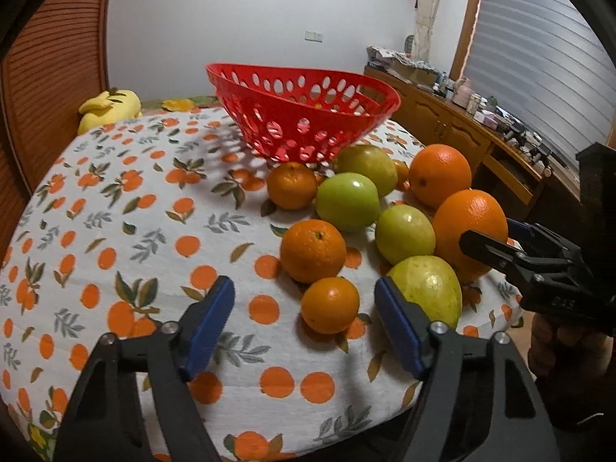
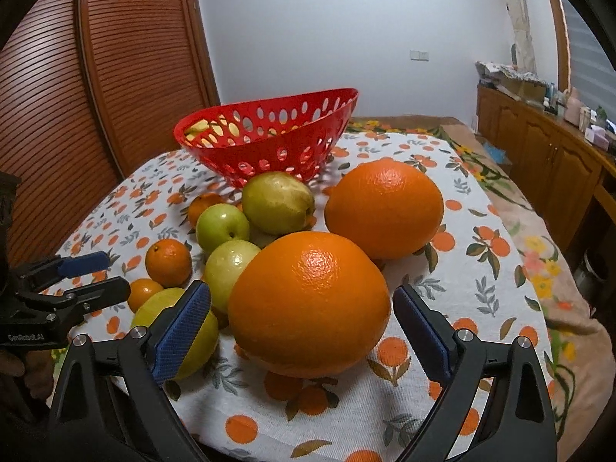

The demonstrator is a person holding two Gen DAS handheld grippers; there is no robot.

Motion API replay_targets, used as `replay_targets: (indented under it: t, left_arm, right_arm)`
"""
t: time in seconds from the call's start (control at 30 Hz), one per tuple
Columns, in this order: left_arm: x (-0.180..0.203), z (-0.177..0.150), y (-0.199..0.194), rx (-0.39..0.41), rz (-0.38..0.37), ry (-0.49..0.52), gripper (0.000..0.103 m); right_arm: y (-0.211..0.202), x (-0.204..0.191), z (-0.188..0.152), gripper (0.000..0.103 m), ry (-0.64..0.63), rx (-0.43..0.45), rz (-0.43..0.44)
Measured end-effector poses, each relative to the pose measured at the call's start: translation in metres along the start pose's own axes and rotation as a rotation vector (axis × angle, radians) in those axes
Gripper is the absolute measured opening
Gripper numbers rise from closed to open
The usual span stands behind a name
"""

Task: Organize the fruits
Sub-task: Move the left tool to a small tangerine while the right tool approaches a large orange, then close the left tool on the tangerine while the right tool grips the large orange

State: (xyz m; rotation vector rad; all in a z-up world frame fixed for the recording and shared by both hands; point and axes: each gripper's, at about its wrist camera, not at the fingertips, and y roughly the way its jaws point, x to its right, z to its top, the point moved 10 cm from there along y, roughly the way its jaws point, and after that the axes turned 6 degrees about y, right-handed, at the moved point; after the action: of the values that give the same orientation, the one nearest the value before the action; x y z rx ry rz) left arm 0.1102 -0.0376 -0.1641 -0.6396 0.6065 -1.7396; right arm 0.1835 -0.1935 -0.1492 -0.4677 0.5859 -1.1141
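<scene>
A red perforated basket stands at the back of the table, also in the right wrist view. In front of it lie oranges, small tangerines and green fruits. My left gripper is open low over the cloth, a small tangerine between its fingers and a yellow-green fruit beside its right finger. My right gripper is open around a large orange resting on the table; its pads stand just apart from the orange. A second large orange lies behind.
The table wears an orange-print cloth. A yellow plush toy lies at the far left edge. A wooden sideboard with clutter runs along the right wall. A wooden louvred door stands at left.
</scene>
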Motion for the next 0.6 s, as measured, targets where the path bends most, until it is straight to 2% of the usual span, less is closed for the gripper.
replay_targets:
  t: [0.27, 0.6]
  left_arm:
    - [0.006, -0.008, 0.012, -0.050, -0.047, -0.001, 0.050]
    - [0.007, -0.014, 0.024, -0.098, -0.085, -0.017, 0.050]
  right_arm:
    - [0.008, 0.005, -0.003, 0.096, -0.001, -0.025, -0.003]
    - [0.013, 0.006, -0.007, 0.093, -0.005, -0.052, 0.004]
